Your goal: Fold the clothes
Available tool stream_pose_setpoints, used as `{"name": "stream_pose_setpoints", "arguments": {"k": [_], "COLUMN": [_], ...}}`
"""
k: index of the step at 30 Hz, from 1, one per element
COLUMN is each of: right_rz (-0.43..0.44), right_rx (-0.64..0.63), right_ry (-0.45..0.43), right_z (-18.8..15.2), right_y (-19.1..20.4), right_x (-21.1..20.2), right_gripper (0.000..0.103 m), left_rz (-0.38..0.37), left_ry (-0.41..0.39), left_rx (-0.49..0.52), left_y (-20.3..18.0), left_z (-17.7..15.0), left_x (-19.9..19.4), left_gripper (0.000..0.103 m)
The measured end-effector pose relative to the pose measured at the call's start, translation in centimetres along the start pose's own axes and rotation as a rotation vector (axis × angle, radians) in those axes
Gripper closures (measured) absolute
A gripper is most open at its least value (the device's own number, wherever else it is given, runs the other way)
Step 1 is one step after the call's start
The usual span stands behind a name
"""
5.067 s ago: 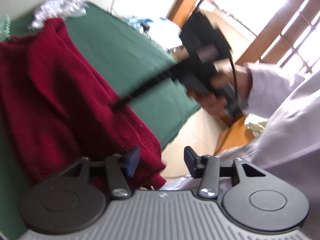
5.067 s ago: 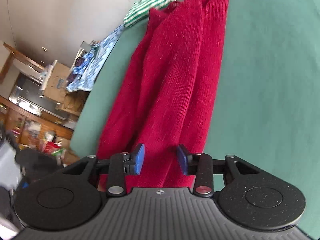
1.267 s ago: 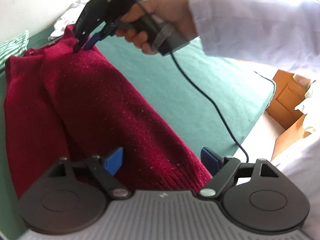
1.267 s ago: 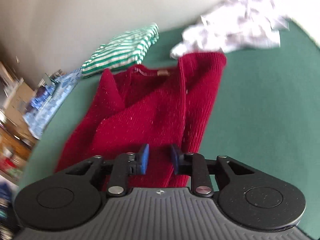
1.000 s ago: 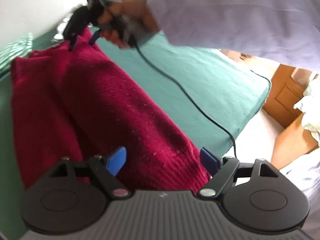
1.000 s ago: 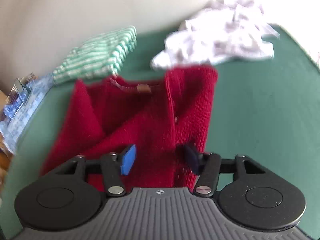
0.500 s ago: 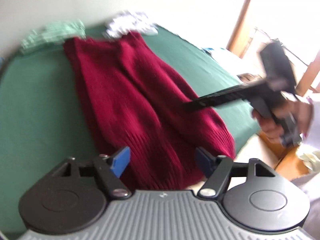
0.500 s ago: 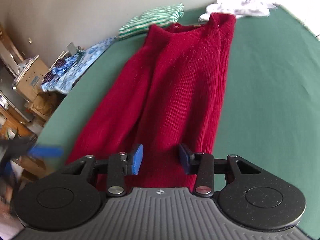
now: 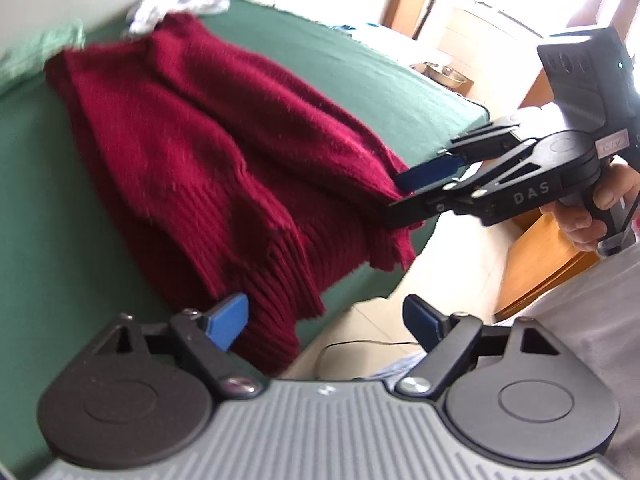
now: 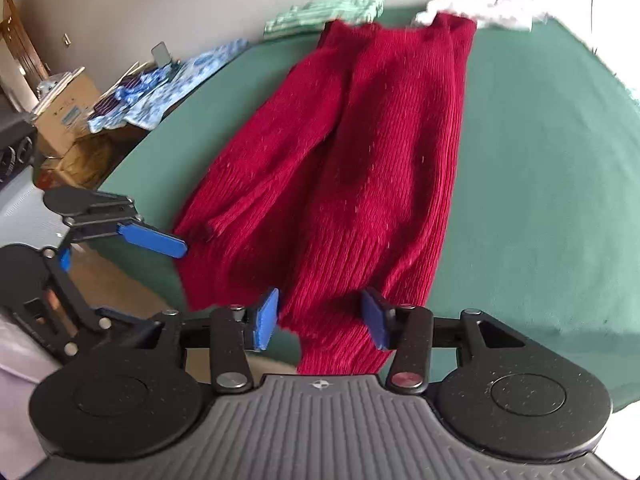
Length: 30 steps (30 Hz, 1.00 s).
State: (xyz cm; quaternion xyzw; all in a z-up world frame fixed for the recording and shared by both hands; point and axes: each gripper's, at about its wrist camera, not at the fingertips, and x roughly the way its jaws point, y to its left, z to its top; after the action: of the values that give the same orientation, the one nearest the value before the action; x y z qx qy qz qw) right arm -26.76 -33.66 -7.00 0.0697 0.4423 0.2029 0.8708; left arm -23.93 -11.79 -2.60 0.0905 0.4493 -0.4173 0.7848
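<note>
A dark red knitted sweater [image 10: 360, 152] lies lengthwise on the green table cover [image 10: 540, 160], its ribbed hem hanging over the near edge; it also shows in the left wrist view [image 9: 224, 152]. My left gripper [image 9: 326, 318] is open at the hem's left corner, with the fabric beside its left pad. It appears in the right wrist view [image 10: 120, 246] too. My right gripper [image 10: 320, 320] is open with the hem's right part lying between its pads. In the left wrist view the right gripper [image 9: 416, 188] sits at the hem's right corner.
A folded green striped garment [image 10: 324, 12] and a crumpled white cloth [image 10: 492, 4] lie at the table's far end. A blue patterned cloth [image 10: 168, 84] and cardboard boxes [image 10: 64, 120] stand left of the table. A wooden cabinet [image 9: 552, 256] stands on the floor to the right.
Both grippers came back from the collar end to the near hem. My right gripper opened wider around the hem. My left gripper stayed open and tilted down at the hem corner.
</note>
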Motion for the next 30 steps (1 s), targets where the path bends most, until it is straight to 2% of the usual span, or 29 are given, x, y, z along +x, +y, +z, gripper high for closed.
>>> {"name": "stream_pose_setpoints", "arguments": {"k": [2, 6, 12, 14, 15, 16, 17, 18, 19, 20, 22, 23, 24, 28, 30], "right_rz": [0.022, 0.046, 0.073, 0.041, 0.038, 0.049, 0.063, 0.079, 0.095, 0.111, 0.121, 0.136, 0.157, 0.218, 0.239], "right_rx": [0.023, 0.068, 0.107, 0.09, 0.076, 0.063, 0.062, 0.069, 0.077, 0.084, 0.11, 0.136, 0.165, 0.292, 0.366], "right_ry": [0.012, -0.027, 0.011, 0.059, 0.08, 0.101, 0.128, 0.159, 0.191, 0.222, 0.275, 0.3, 0.316, 0.349, 0.352], "right_z": [0.4, 1.6, 9.2, 12.0, 12.8, 13.3, 13.3, 12.8, 12.2, 11.7, 9.8, 8.6, 7.4, 3.5, 2.2], "right_y": [-0.6, -1.5, -5.4, -6.1, -6.3, -6.5, -6.8, -7.2, -7.6, -7.9, -8.5, -8.9, -9.3, -10.7, -11.4], "right_x": [-0.4, -1.6, -6.0, -6.9, -7.0, -6.9, -6.5, -5.7, -4.9, -4.1, -2.6, -1.9, -1.4, -0.4, 0.0], "right_gripper": [0.058, 0.058, 0.057, 0.056, 0.056, 0.054, 0.049, 0.048, 0.048, 0.048, 0.048, 0.049, 0.049, 0.049, 0.049], "left_rz": [-0.003, 0.07, 0.286, 0.363, 0.38, 0.38, 0.381, 0.382, 0.382, 0.364, 0.319, 0.3, 0.282, 0.212, 0.145], "left_ry": [0.005, -0.07, -0.076, -0.072, -0.068, -0.063, -0.058, -0.052, -0.047, -0.028, 0.025, 0.047, 0.064, 0.108, 0.104], "left_rx": [-0.046, -0.029, 0.042, 0.076, 0.088, 0.097, 0.106, 0.114, 0.123, 0.106, 0.044, 0.02, -0.001, -0.119, -0.229], "left_y": [0.2, 0.1, 2.6, 3.1, 3.4, 3.5, 3.7, 3.9, 4.1, 4.3, 4.4, 4.3, 4.2, 3.8, 4.1], "left_z": [-0.1, 1.4, 7.2, 9.4, 10.0, 10.4, 10.8, 11.2, 11.6, 11.6, 10.4, 9.4, 8.4, 4.8, 3.4], "left_x": [-0.2, -2.7, -10.2, -12.7, -13.2, -13.1, -13.0, -12.9, -12.8, -12.2, -9.8, -8.8, -7.9, -5.3, -4.3], "left_gripper": [0.025, 0.025, 0.035, 0.035, 0.03, 0.023, 0.01, 0.007, 0.008, 0.011, 0.027, 0.039, 0.045, 0.043, 0.042]}}
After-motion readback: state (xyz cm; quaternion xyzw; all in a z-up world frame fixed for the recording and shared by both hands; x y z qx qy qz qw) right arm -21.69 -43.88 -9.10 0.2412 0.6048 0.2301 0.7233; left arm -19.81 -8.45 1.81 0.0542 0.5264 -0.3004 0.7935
